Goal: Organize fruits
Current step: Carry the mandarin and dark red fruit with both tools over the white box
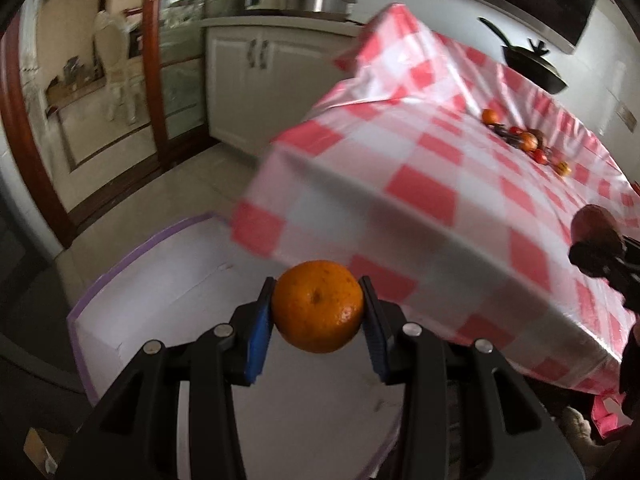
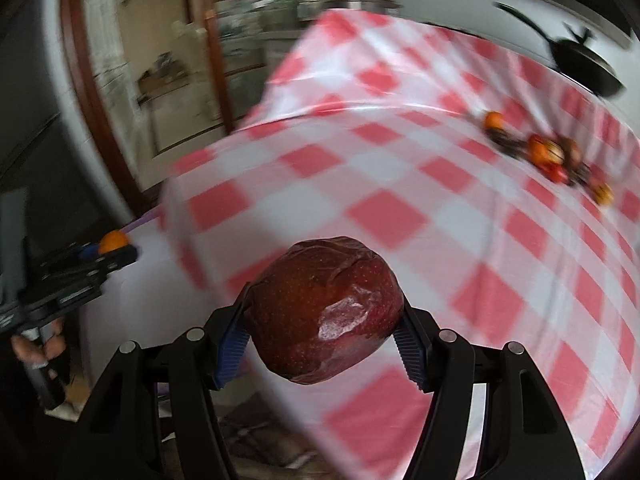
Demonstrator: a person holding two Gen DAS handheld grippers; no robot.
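The left gripper (image 1: 318,312) clamps an orange (image 1: 318,306) between its blue pads (image 1: 256,344), stem dimple facing the camera, above a white box (image 1: 160,280) with a purple rim beside the table. The right gripper (image 2: 320,320) grips a dark red apple (image 2: 324,312) in clear wrap, its long axis running across the jaws, over the red-checked tablecloth (image 2: 380,160). Farther back, blurred fruits (image 2: 548,152) lie in a row on the cloth, with a black pan (image 2: 584,68) beyond.
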